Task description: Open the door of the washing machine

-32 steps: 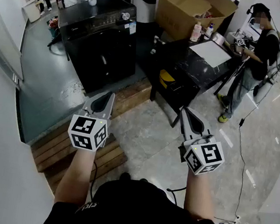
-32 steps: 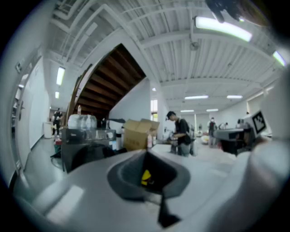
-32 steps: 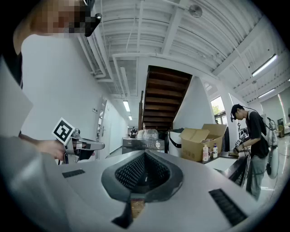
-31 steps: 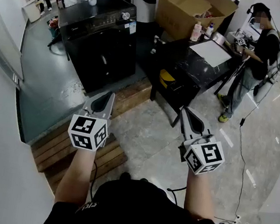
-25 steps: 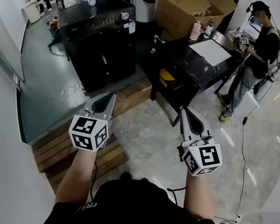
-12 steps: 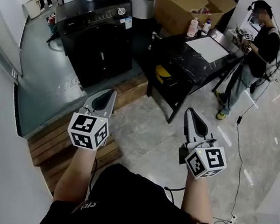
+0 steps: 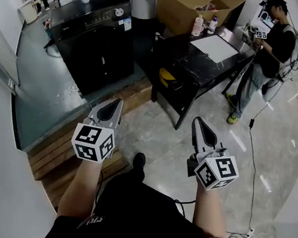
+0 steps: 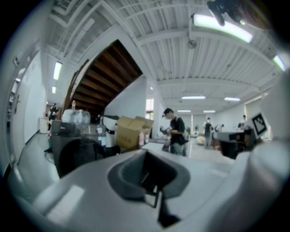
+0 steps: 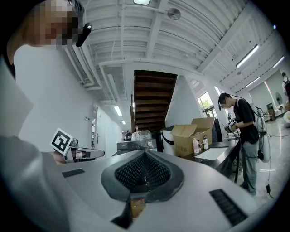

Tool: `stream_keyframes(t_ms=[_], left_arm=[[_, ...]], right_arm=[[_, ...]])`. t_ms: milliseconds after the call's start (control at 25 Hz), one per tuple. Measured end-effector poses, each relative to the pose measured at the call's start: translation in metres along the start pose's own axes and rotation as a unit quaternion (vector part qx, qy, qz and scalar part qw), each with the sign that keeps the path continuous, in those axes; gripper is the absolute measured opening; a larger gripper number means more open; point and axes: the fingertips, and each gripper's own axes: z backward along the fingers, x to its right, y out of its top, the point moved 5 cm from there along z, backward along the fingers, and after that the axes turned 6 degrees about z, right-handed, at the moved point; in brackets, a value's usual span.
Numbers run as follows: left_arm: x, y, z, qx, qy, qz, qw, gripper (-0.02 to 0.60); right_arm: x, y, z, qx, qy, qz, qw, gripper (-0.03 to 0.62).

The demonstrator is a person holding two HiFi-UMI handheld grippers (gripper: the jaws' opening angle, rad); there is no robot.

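Head view: the black washing machine (image 7: pixel 93 48) stands at upper left, well apart from the left gripper (image 7: pixel 114 104) and right gripper (image 7: pixel 198 123), both with jaws together and empty. The approach should probably be square to its front, with one gripper's jaws parted before it reaches the door.

no legible text anywhere

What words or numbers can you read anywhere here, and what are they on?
Nothing here can be read as words or numbers.
Sticker on the washing machine: too small to read.
Bottle labels on the black table: too small to read.
Cubes on the left gripper and right gripper: black-and-white square patterns, no letters.
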Motion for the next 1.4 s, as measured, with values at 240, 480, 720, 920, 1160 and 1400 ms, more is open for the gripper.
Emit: stream_keyframes(t_ms=[240,480,720,920,1160,1400], left_arm=[[-0.003,-0.012,-0.031,-0.012,-0.007,0.016,0.9998,0.011],[-0.009,-0.009,-0.071,-0.016,-0.020,0.010,0.9996,0.011],[-0.033,-0.004,-0.108,-0.018,-0.019,0.009,0.9996,0.011],[-0.057,0.003,-0.145,-0.026,-0.027,0.017,0.9992,0.011],[-0.101,0.007,-0.201,-0.036,-0.038,0.025,0.9983,0.011],[-0.155,0.003,-0.249,-0.049,-0.041,0.044,0.9970,0.011]], right_arm=[[0.018,-0.008,-0.009,-0.015,0.003,0.002,1.000,-0.005],[0.053,-0.009,-0.029,-0.018,-0.014,-0.003,1.000,-0.005],[0.060,-0.014,-0.078,-0.023,0.008,-0.006,1.000,-0.005],[0.068,-0.018,-0.129,-0.036,0.020,-0.012,0.999,-0.005],[0.076,-0.023,-0.204,-0.046,0.030,-0.021,0.998,-0.005],[0.082,-0.034,-0.285,-0.076,0.042,-0.018,0.996,-0.005]])
